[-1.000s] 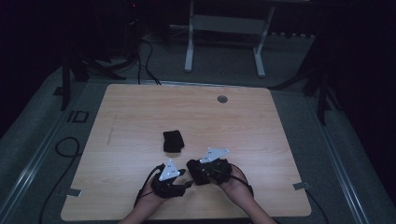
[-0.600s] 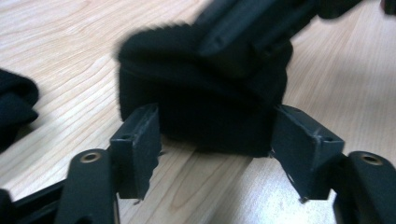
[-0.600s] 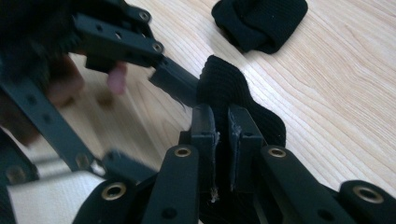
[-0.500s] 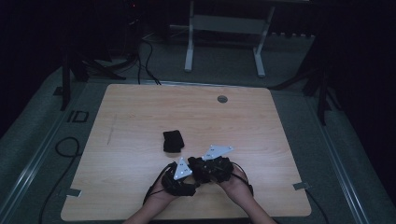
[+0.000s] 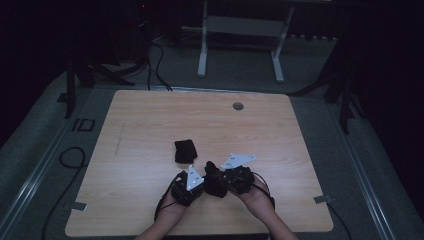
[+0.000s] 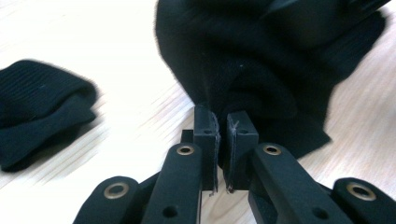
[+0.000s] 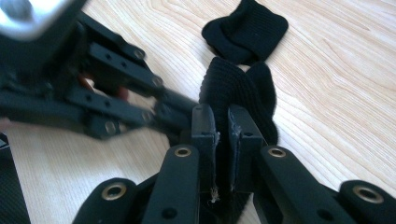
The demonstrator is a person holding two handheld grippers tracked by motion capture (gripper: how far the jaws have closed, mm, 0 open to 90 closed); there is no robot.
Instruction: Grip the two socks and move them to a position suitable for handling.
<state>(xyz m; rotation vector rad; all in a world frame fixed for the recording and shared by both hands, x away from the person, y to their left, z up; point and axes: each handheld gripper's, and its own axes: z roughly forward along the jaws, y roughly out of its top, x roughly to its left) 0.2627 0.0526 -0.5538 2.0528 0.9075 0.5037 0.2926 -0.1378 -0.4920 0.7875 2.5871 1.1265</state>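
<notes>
A black sock is bunched between both grippers near the table's front edge. My left gripper is shut on a fold of it; in the left gripper view the jaws pinch the sock with only a thin gap. My right gripper is shut on the same sock, with its jaws clamped over the ribbed fabric. A second black sock, folded into a small bundle, lies on the wood just beyond. The left gripper reaches in from the left in the right gripper view.
The wooden table has a round grommet near its far edge. A white metal stand and cables are on the floor behind the table. Tape marks sit at the front corners.
The left gripper has moved right, up to the right gripper, and shut on the sock that the right gripper holds. The folded sock has not moved.
</notes>
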